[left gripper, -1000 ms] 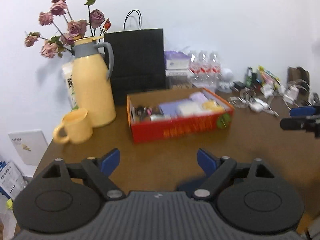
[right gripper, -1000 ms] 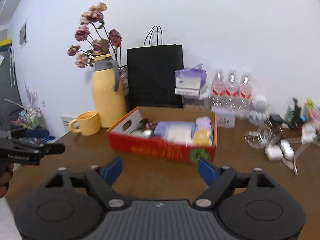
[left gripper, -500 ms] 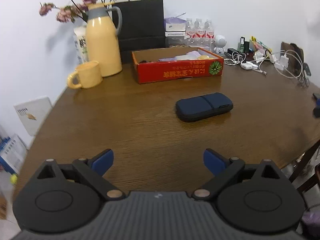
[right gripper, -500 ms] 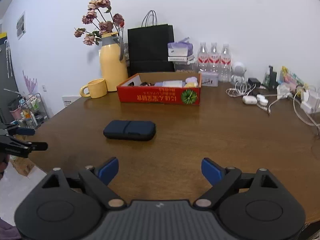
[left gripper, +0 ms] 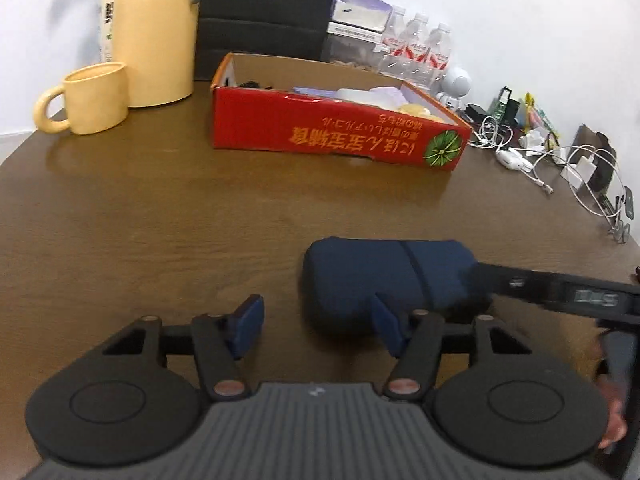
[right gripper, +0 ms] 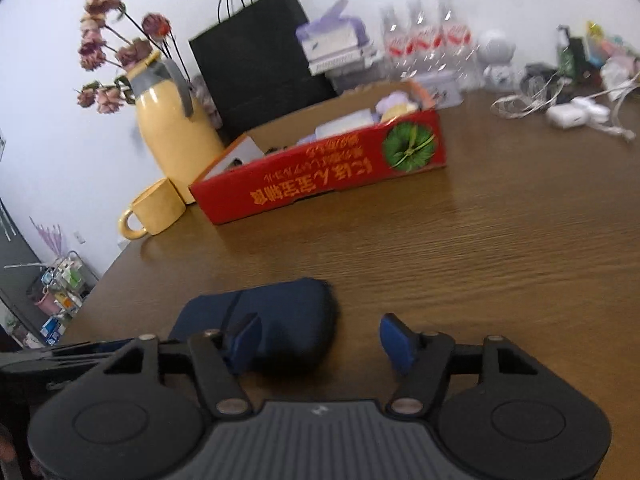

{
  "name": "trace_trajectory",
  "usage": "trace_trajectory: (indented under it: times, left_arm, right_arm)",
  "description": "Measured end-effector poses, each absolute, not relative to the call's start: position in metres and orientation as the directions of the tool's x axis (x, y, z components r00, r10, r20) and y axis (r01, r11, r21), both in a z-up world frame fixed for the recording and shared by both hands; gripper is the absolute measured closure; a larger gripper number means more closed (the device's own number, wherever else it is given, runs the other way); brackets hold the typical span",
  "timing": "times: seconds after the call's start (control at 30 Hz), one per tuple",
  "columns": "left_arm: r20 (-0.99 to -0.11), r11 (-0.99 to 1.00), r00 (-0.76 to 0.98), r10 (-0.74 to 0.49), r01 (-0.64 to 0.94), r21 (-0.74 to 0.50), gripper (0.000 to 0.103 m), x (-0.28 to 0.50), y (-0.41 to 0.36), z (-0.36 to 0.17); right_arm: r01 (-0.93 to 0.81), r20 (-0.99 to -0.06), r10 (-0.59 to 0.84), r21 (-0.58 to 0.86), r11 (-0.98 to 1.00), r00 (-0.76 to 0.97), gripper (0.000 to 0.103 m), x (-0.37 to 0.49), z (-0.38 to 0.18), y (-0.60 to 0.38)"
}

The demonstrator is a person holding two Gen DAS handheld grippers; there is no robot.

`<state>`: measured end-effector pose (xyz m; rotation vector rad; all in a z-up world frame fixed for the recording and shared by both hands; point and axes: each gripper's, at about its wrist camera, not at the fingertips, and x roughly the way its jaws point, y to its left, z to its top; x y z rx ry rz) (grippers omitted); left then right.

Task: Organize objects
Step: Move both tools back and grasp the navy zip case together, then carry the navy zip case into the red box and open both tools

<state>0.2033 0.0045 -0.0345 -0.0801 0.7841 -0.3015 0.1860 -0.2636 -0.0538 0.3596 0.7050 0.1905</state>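
My left gripper: jaws closing, nothing between the pads.
My right gripper: jaws closing, one pad over the case end, no grip visible.
Navy case: flat on the table, between my grippers.
Long axis: across, from one gripper to the other.
Nearer hand: neither clearly.
Beyond: red box.

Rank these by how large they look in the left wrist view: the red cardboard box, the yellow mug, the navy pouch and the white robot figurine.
1. red cardboard box
2. navy pouch, though it lies much nearer the camera, which enlarges it
3. yellow mug
4. white robot figurine
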Motion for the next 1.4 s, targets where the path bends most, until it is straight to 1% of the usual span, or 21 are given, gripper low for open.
trace_trajectory:
  times: [0.07,0.1,0.17,0.2,0.33,0.4,0.47,0.57,0.8,0.9,1.0,1.2,1.4]
  left_arm:
    - [-0.685,0.949,0.659,-0.312,0.245,-0.197,0.045,0.211,0.005,-0.036]
    - [-0.69,0.943,0.644,-0.331,0.244,-0.225,0.045,0.216,0.007,-0.038]
    - [-0.689,0.923,0.615,-0.383,0.233,-0.306,0.044,0.226,0.012,-0.042]
    - [-0.687,0.919,0.612,-0.392,0.232,-0.318,0.044,0.229,0.013,-0.042]
    - [-0.667,0.912,0.622,-0.409,0.262,-0.316,0.043,0.233,0.008,-0.044]
    - [-0.662,0.904,0.615,-0.428,0.286,-0.318,0.046,0.233,0.002,-0.045]
    - [-0.664,0.917,0.633,-0.398,0.284,-0.28,0.047,0.225,-0.005,-0.044]
    - [-0.674,0.924,0.632,-0.383,0.269,-0.273,0.048,0.205,-0.009,-0.042]
    - [-0.673,0.928,0.639,-0.373,0.274,-0.253,0.05,0.133,-0.009,-0.033]
    - [-0.652,0.923,0.654,-0.383,0.3,-0.241,0.05,0.102,-0.011,-0.027]
    - [-0.657,0.917,0.641,-0.396,0.313,-0.248,0.05,0.091,-0.016,-0.025]
    - [-0.614,0.906,0.667,-0.423,0.338,-0.257,0.05,0.109,-0.019,-0.007]
    - [-0.513,0.894,0.735,-0.443,0.407,-0.188,0.05,0.18,-0.022,0.044]
  right_arm:
    - [-0.063,-0.594,0.317,0.408,0.911,0.739,0.05,0.197,-0.061,-0.259]
    - [-0.073,-0.59,0.339,0.428,0.901,0.733,0.051,0.202,-0.065,-0.258]
    - [-0.079,-0.577,0.339,0.427,0.901,0.743,0.051,0.207,-0.066,-0.257]
    - [-0.081,-0.577,0.339,0.425,0.901,0.743,0.051,0.21,-0.067,-0.257]
    - [-0.096,-0.58,0.347,0.418,0.903,0.737,0.051,0.213,-0.066,-0.256]
    - [-0.098,-0.576,0.338,0.407,0.908,0.744,0.053,0.21,-0.066,-0.255]
    - [-0.086,-0.578,0.326,0.402,0.912,0.749,0.059,0.208,-0.066,-0.254]
    - [-0.07,-0.583,0.316,0.404,0.912,0.748,0.061,0.199,-0.064,-0.255]
    - [-0.089,-0.582,0.314,0.382,0.92,0.75,0.061,0.134,-0.057,-0.248]
    - [-0.087,-0.559,0.301,0.376,0.922,0.773,0.061,0.1,-0.048,-0.246]
    - [-0.086,-0.537,0.276,0.352,0.932,0.797,0.061,0.078,-0.039,-0.246]
    - [-0.098,-0.493,0.267,0.342,0.935,0.828,0.061,0.081,-0.02,-0.254]
    - [-0.168,-0.414,0.298,0.321,0.932,0.86,0.061,0.141,0.028,-0.265]
